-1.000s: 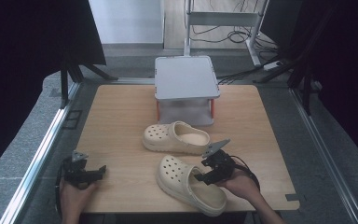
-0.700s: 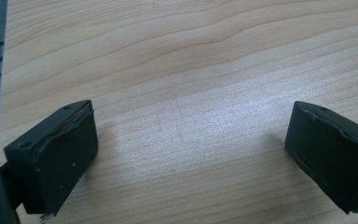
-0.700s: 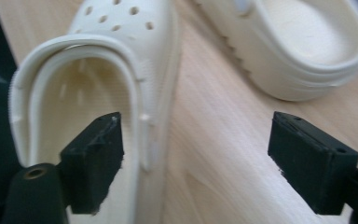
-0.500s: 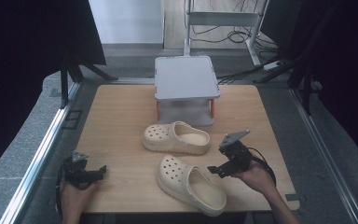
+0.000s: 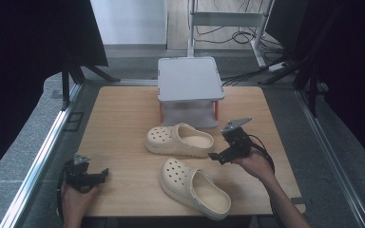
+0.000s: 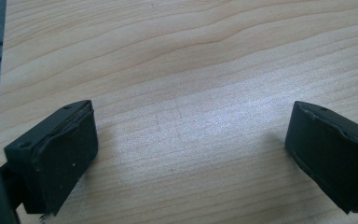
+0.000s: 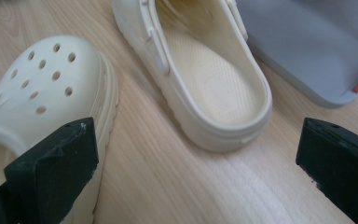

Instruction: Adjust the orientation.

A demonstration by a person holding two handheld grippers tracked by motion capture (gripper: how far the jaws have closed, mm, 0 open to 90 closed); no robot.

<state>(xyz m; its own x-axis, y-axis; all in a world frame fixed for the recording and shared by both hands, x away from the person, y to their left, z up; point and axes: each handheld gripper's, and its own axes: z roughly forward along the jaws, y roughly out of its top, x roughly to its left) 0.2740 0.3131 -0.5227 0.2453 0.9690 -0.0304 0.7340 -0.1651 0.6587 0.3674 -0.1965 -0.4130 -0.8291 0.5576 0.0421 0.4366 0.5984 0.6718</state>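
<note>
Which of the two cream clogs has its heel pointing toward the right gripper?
The far clog, lying beside the grey stand: its open heel faces the right gripper. The near clog points its heel toward the table's front edge instead.

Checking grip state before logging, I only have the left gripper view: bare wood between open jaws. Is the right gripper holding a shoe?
Observer: No. The right gripper is open and empty, beside the heel of the far shoe.
Operator: Where's the other shoe?
Observer: The near shoe lies closer to the person, toe pointing up-left in the high view.
Operator: Anything else on the table?
Observer: A grey stand with orange legs sits at the far edge, behind the shoes.
</note>
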